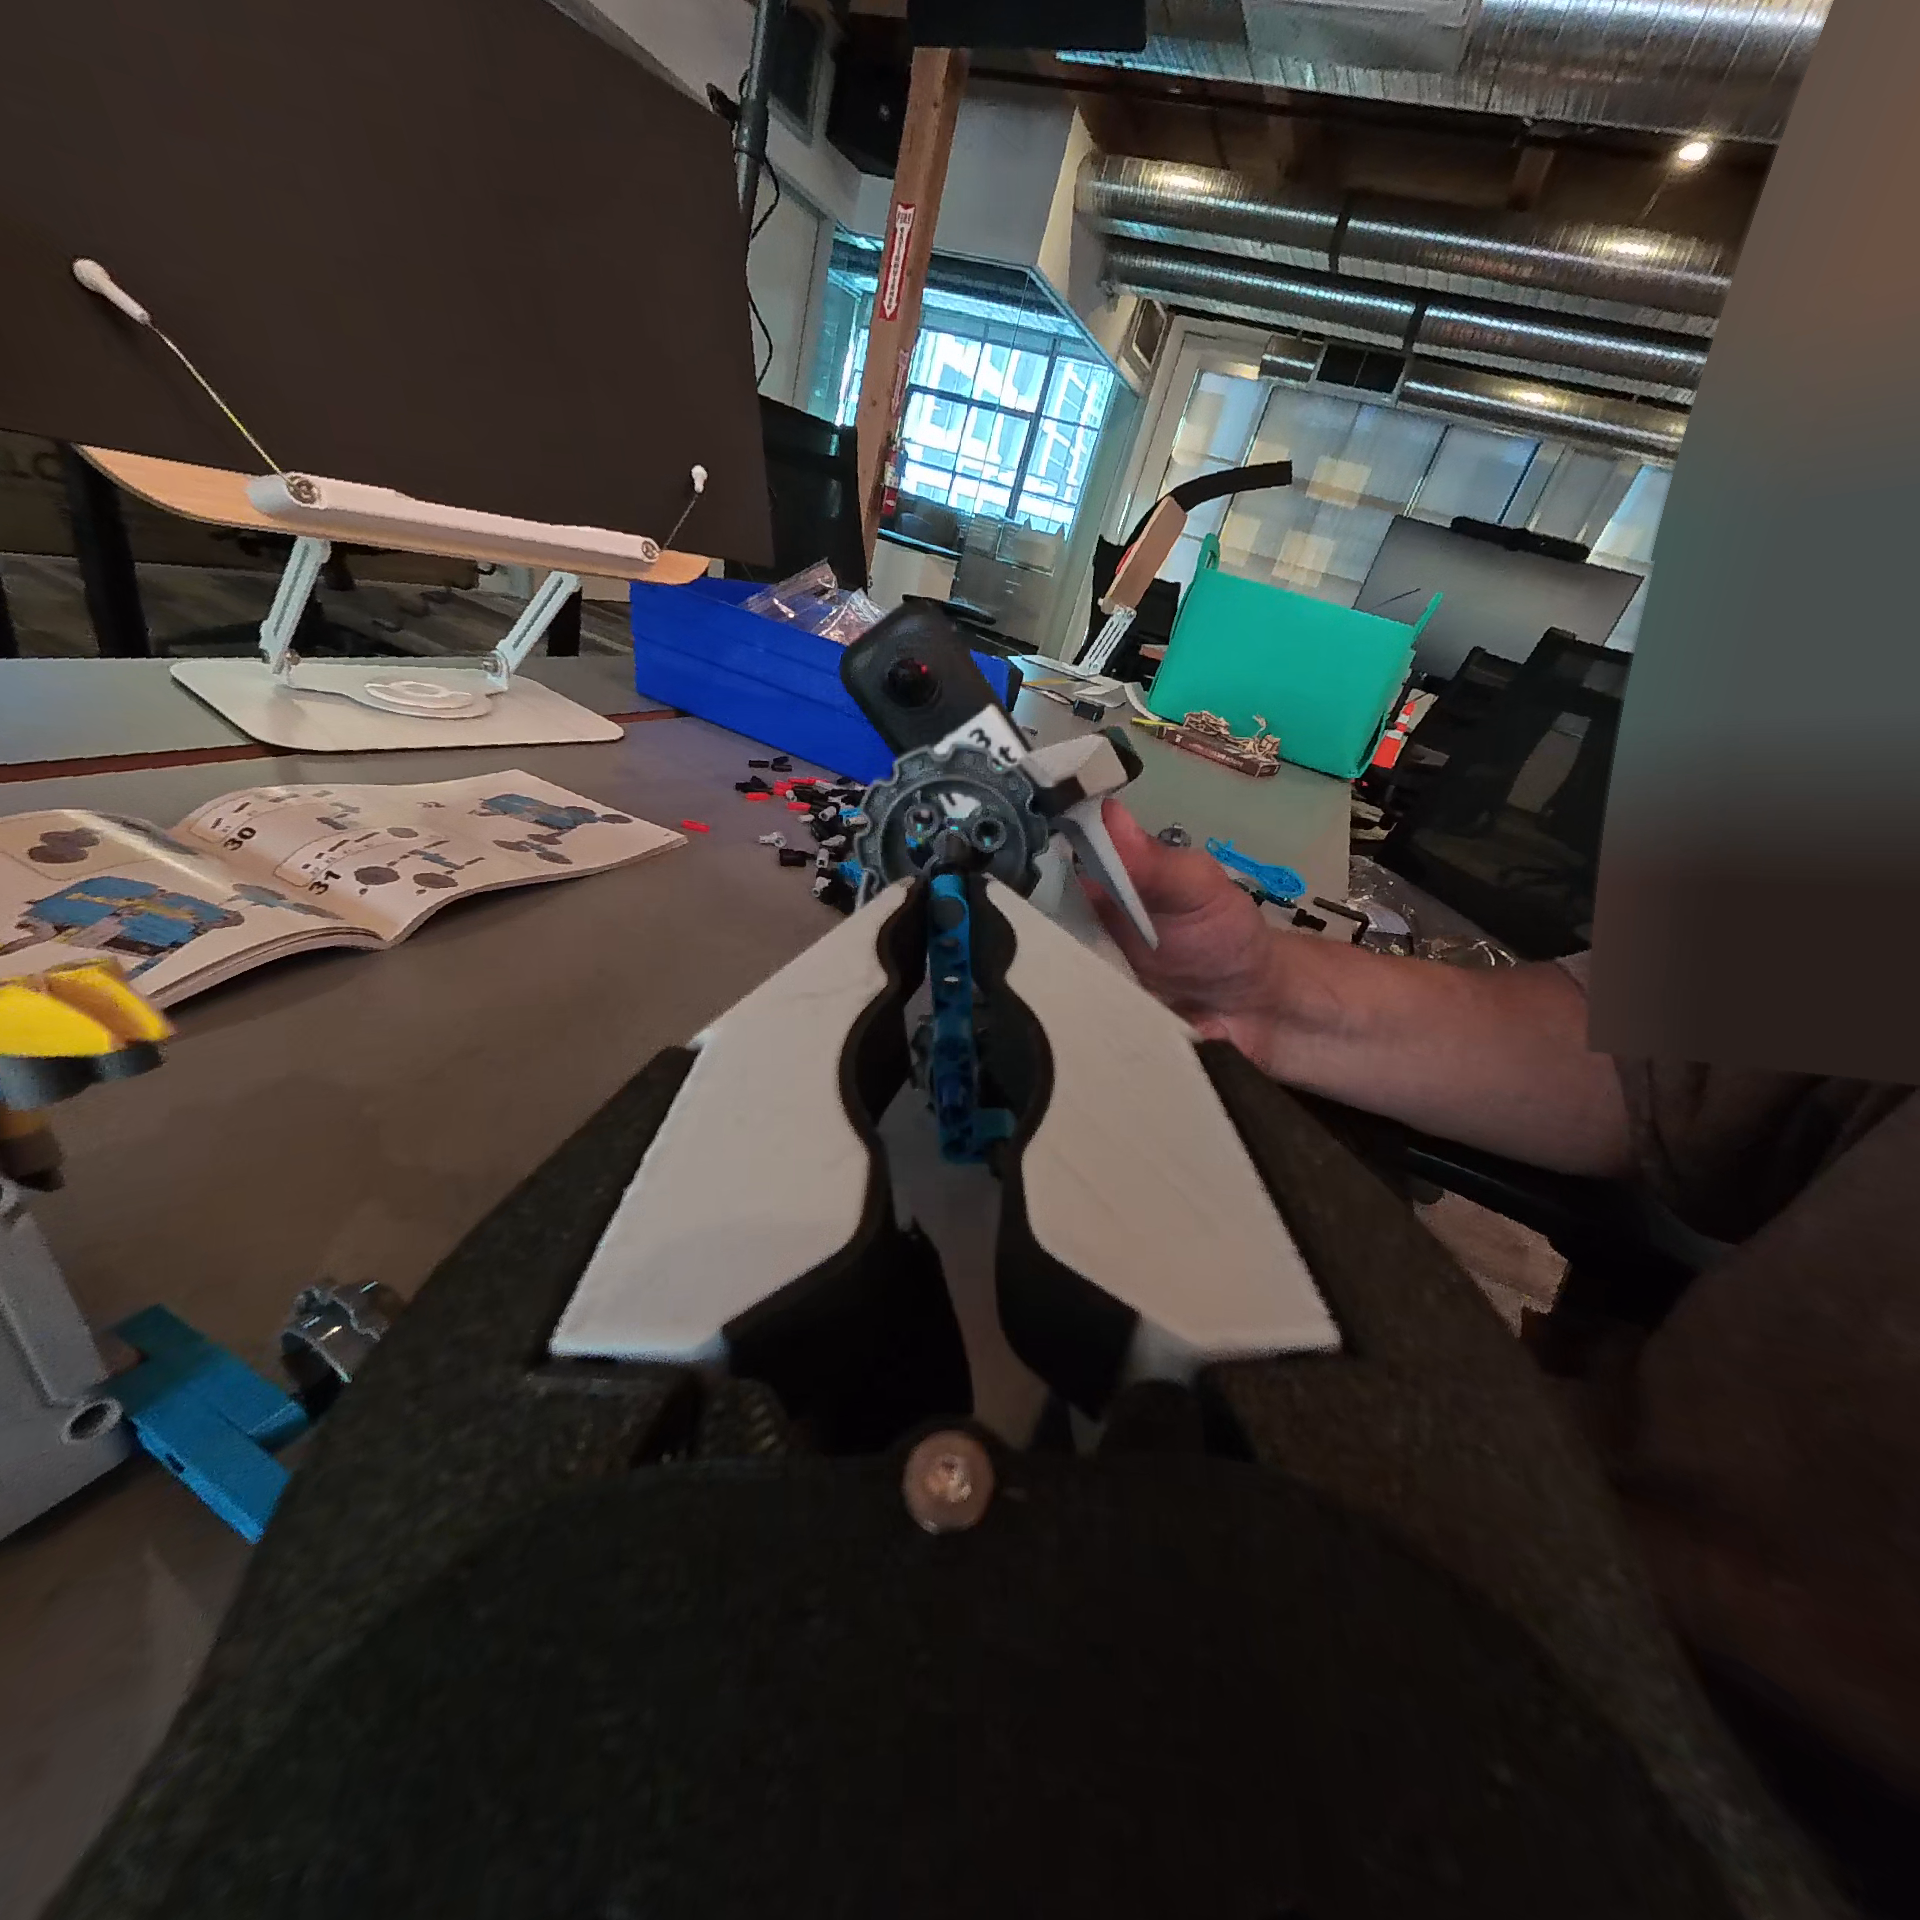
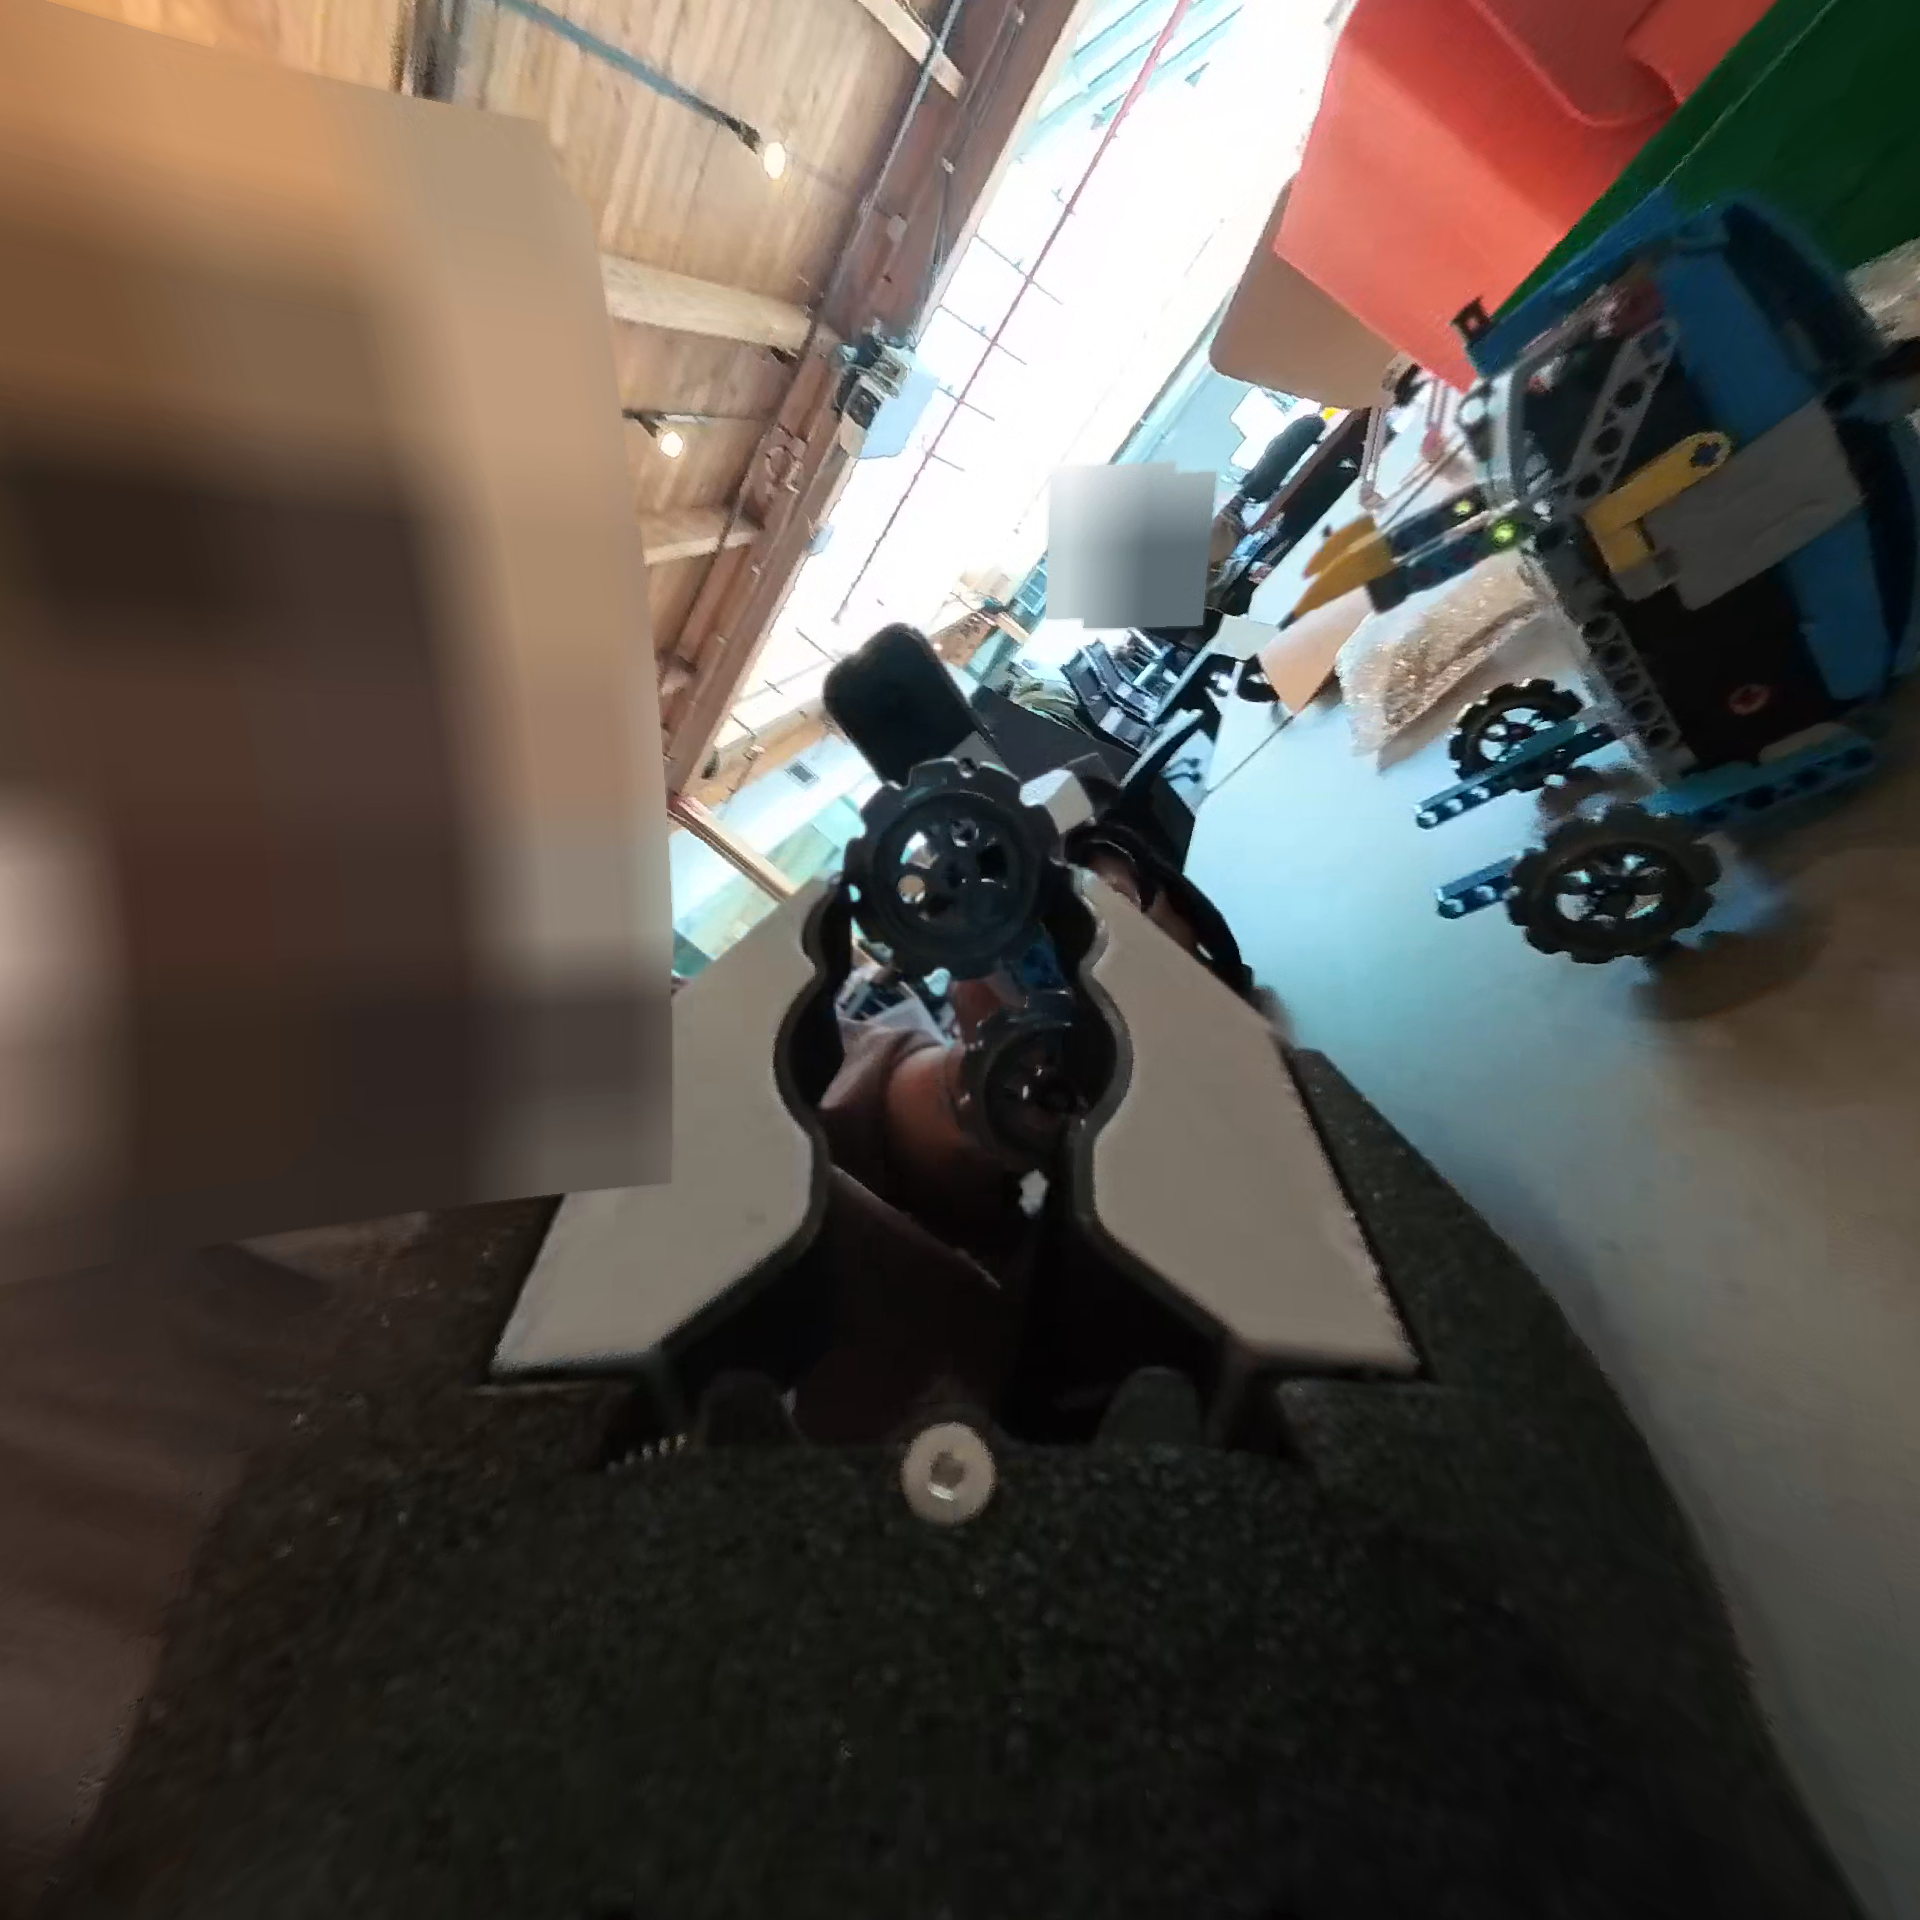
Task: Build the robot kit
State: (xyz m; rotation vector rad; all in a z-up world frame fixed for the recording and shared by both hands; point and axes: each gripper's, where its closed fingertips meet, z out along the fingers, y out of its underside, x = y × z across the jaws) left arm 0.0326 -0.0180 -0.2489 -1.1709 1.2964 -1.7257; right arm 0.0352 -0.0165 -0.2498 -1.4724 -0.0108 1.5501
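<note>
An open loft workspace with exposed ducts and timber beams surrounds a grey tabletop (image 1: 436,1049). At the far left of the left wrist view, a yellow and black block piece (image 1: 88,1023) sits at the table edge above a grey and blue brick assembly (image 1: 135,1413). Farther back lie an open instruction booklet (image 1: 312,873) and a white folding stand with a wooden shelf (image 1: 416,623). Toward the middle, a blue plastic bin (image 1: 758,665) stands behind a scatter of small black and red pins (image 1: 800,800). The left gripper (image 1: 951,914) has its white fingers (image 1: 790,1091) closed narrowly on a blue studded beam carrying a grey toothed wheel (image 1: 951,831) at its far end. Just beyond, the right gripper (image 1: 1081,800) faces it, held by a bare hand (image 1: 1195,935), with a green bin (image 1: 1288,675) behind. In the right wrist view, the right gripper (image 2: 961,914) has its fingers (image 2: 1195,1091) drawn close around the same piece, with a second black toothed wheel (image 2: 1029,1081) between them, though contact is unclear. At the right, a blue, grey and yellow brick vehicle with black wheels (image 2: 1704,582) stands well apart on the table.
</note>
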